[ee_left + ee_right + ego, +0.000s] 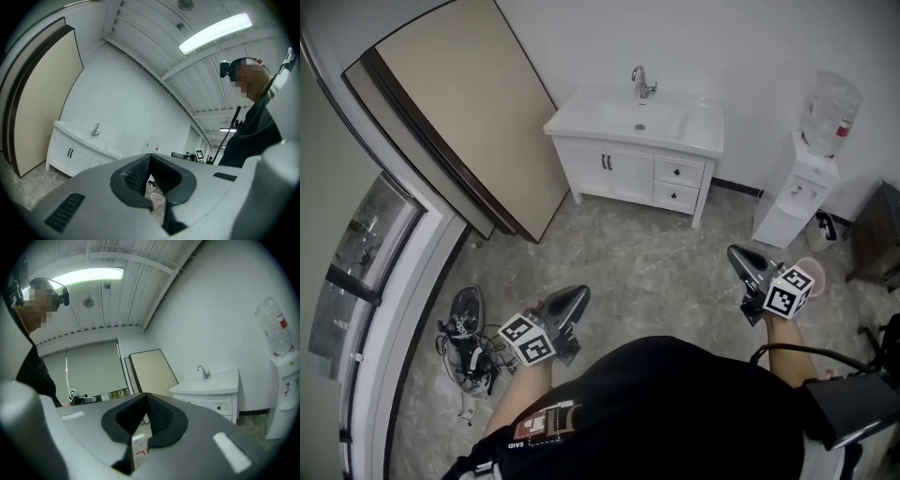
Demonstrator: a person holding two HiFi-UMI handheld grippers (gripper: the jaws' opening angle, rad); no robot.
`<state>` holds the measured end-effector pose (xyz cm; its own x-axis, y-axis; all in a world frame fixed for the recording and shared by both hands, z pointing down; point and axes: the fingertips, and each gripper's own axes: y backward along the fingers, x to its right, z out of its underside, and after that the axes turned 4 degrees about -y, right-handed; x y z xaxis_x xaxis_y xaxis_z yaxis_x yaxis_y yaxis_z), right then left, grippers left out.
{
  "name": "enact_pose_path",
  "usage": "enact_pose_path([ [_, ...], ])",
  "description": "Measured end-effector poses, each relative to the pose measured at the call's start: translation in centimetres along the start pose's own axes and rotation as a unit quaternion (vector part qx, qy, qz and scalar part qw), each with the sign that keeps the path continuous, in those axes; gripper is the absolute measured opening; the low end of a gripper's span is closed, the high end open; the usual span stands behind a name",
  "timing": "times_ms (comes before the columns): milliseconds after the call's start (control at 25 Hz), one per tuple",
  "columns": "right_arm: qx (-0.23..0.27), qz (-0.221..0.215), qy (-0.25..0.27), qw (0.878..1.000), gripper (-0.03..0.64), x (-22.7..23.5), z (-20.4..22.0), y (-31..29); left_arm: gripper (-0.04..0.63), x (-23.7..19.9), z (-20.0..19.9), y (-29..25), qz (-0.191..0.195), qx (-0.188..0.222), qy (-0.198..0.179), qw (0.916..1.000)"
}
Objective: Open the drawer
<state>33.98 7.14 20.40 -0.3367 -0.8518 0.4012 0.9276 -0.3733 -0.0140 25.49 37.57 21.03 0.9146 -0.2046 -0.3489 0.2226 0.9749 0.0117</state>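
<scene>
A white vanity [619,178] with a sink and tap stands against the far wall. Two small drawers, upper [679,172] and lower [675,196], each with a dark knob, sit at its right end beside two doors. Both grippers hover over the floor well short of it. My left gripper [578,296] is at lower left, shut and empty. My right gripper [737,253] is at right, also shut and empty. The vanity [70,154] shows far off in the left gripper view beyond the shut jaws [149,155]. The right gripper view shows the drawers [220,406] past its jaws [146,394].
A white water dispenser [802,192] with a bottle stands right of the vanity. A large beige board [478,122] leans on the left wall. Shoes and cables [469,342] lie on the floor at left. A pink cup [156,200] sits on the floor, and dark furniture [877,234] is at far right.
</scene>
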Motion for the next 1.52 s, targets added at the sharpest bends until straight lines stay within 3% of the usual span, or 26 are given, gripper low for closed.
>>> enact_pose_path([
  [160,-0.009,0.008,-0.008,1.0,0.0,1.1,1.0,-4.8,0.0,-5.2,-0.7,0.7,-0.006,-0.001,0.012,0.9999],
  [480,-0.034,0.007,-0.026,0.999,0.0,4.1,2.5,-11.6,0.0,-11.5,-0.9,1.1,-0.034,-0.008,0.031,0.9989],
  [800,-0.05,-0.035,-0.057,0.997,0.002,13.4,1.2,-18.4,0.0,-16.6,-2.6,-6.9,-0.071,-0.013,0.019,0.9972],
  [1120,-0.06,-0.086,-0.059,0.993,0.002,24.2,-4.2,-26.4,0.0,-21.6,-6.1,-18.1,-0.098,-0.014,0.004,0.995],
  [1520,-0.069,-0.082,-0.077,0.991,0.002,30.5,-4.7,-32.6,0.0,-28.2,-8.4,-23.0,-0.095,-0.015,-0.004,0.9954],
])
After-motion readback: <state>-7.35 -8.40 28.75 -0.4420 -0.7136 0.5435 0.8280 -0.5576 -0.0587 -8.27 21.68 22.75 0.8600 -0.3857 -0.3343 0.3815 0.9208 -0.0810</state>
